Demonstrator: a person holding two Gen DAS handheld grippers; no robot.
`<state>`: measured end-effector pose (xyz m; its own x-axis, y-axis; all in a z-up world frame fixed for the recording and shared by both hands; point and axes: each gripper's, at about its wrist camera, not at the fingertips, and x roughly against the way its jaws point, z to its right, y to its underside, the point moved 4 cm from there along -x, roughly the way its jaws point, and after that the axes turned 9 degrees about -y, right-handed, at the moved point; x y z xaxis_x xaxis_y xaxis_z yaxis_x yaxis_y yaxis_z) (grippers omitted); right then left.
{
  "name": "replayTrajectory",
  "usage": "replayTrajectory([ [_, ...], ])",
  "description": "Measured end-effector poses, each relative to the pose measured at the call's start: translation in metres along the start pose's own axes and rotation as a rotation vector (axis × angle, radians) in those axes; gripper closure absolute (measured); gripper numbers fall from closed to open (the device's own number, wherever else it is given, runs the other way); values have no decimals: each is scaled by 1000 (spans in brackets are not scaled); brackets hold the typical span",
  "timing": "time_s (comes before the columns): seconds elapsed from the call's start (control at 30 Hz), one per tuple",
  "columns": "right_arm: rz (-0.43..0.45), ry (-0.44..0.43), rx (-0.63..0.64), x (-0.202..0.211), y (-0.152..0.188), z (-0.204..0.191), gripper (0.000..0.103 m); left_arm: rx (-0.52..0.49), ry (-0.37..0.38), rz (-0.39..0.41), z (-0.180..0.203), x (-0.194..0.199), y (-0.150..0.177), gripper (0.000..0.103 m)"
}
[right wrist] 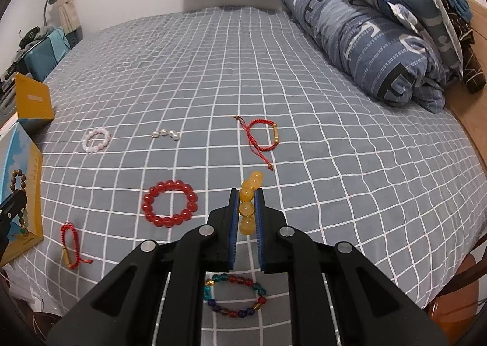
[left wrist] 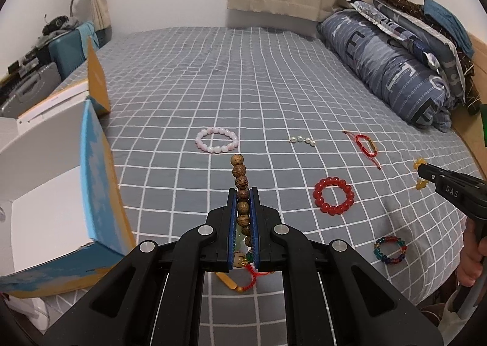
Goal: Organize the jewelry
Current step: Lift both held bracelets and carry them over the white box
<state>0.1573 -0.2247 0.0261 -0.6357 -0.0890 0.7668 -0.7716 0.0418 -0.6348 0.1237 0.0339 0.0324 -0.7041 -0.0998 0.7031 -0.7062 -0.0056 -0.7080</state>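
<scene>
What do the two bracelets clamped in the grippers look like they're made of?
Brown bead bracelet in the left gripper: likely wood, matte, with dark grain stripes on each bead. Yellow bead bracelet in the right gripper: glossy and translucent, so glass, resin or amber-like stone; can't tell which.

Left claw (left wrist: 243,193) hides the wooden bracelet's (left wrist: 240,178) lower beads.

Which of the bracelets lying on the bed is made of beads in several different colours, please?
The multicoloured bracelet, nearest the camera beneath the right gripper. Its beads mix teal, red, blue and amber, while the red bead bracelet and pink bead bracelet are single-coloured.
</scene>
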Motion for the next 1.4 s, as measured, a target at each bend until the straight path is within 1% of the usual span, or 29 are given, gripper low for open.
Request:
replayTrajectory([
  [0.23,26,-27,28,19,-6,-26,94,18,-25,25,-17,22,-6,96],
  [0.43,53,-56,81,32,-14,-63,94,23,-61,42,-36,38,-9,95],
  [0.53,56,-71,111,34,-18,-86,94,37,-93,48,-52,46,-11,95],
  [0.67,61,-104,155,34,-24,-122,94,73,-102,48,-76,53,-15,95],
  [0.77,62,-137,186,32,-28,-154,94,102,-131,56,-97,59,-17,95],
  [0.9,61,-181,223,30,-29,-194,94,148,-168,42,-127,59,-15,95],
  [1.17,63,-284,310,34,-27,-284,94,230,-249,17,-190,58,0,95],
  [1.4,48,-368,387,33,-11,-358,94,282,-312,3,-238,64,17,95],
])
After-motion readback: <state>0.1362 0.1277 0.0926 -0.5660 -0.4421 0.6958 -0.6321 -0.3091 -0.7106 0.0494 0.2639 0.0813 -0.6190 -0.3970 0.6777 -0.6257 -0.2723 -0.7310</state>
